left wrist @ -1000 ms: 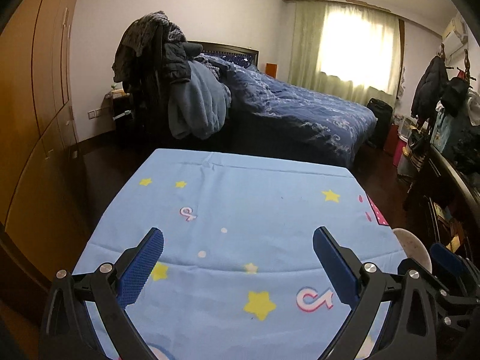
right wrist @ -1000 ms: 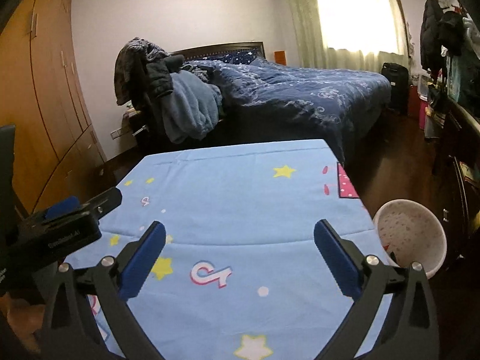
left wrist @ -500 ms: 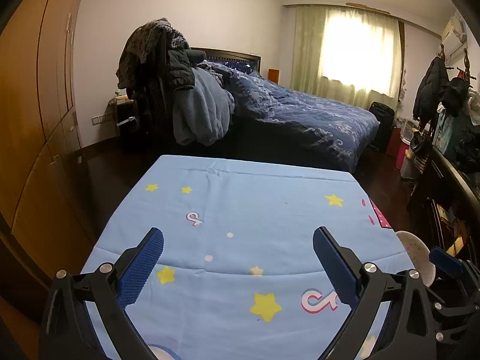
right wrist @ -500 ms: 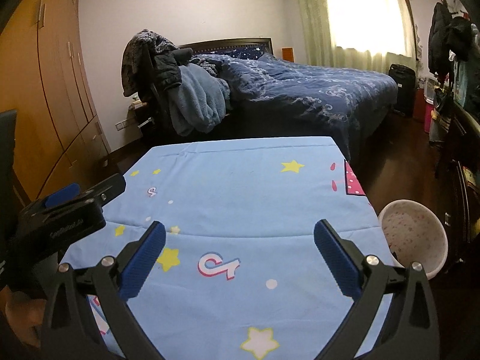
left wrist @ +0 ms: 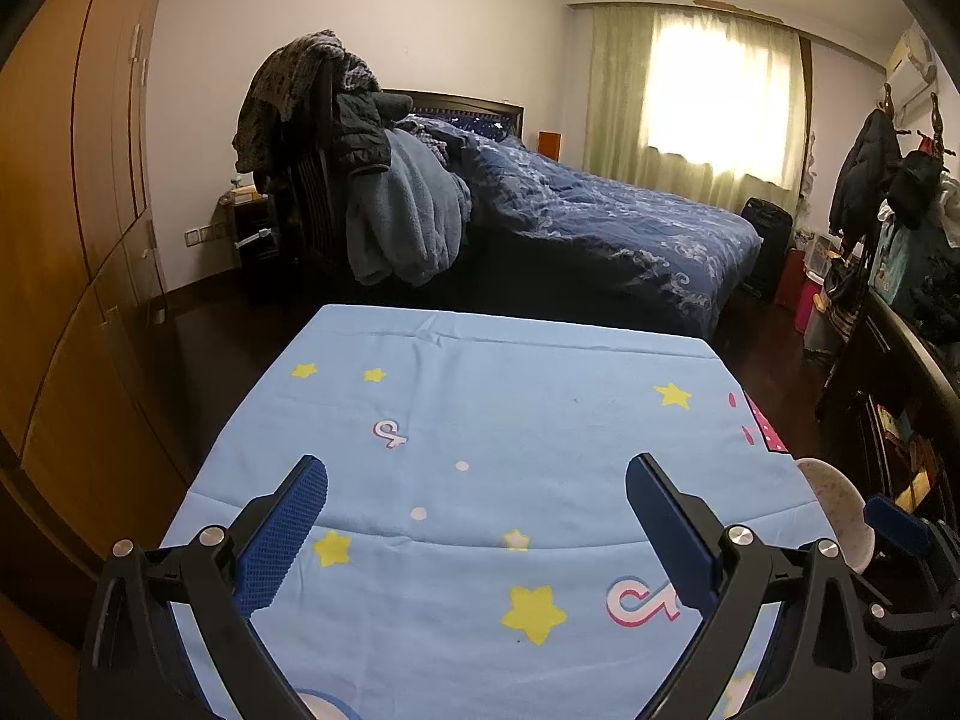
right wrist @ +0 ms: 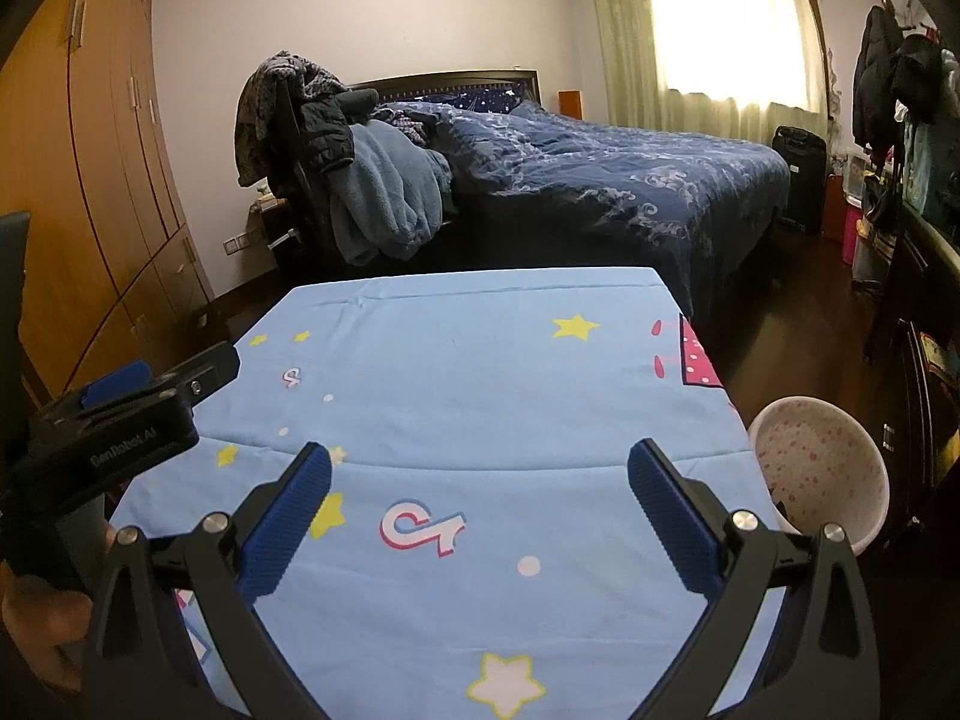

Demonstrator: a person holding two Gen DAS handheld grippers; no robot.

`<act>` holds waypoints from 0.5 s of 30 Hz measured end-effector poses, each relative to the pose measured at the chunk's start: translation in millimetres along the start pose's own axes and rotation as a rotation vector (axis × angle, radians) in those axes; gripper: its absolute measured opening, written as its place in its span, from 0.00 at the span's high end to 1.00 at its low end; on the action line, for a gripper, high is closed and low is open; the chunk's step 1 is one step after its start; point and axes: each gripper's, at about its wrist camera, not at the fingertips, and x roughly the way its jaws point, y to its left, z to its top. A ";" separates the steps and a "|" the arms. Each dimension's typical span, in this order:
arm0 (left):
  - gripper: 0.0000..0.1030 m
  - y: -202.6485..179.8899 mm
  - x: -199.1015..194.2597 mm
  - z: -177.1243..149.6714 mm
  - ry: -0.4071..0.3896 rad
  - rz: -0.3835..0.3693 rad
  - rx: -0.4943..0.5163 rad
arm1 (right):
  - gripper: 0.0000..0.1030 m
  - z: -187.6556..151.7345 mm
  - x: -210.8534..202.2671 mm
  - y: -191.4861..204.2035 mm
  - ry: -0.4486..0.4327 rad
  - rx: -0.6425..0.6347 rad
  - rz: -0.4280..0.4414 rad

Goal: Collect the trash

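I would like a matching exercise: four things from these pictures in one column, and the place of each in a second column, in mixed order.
Things:
1. white basket
2. blue star cloth
3. fleece robe
4. wardrobe

Places:
A. draped over a chair beside the bed
B. along the left wall
C. on the floor, right of the table
D. spread over the table

Pairs: 1-C, 2-D, 3-A, 4-B

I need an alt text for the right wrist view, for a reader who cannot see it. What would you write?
The open right gripper hangs over a table with a light blue star-print cloth, holding nothing. A white speckled basket stands on the floor at the table's right, and the left gripper shows at the left edge. Behind is a bed with navy bedding.
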 end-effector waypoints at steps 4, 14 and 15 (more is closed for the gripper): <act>0.04 4.0 2.5 -2.1 0.009 0.005 -0.011 | 0.03 -1.6 3.1 -1.1 0.011 -0.001 0.001; 0.04 14.6 4.8 -3.4 0.010 0.003 -0.026 | 0.03 -8.2 7.4 -3.1 0.024 0.000 0.003; 0.04 14.4 4.6 -3.5 0.009 0.005 -0.025 | 0.03 -8.8 7.8 -3.8 0.025 0.002 0.002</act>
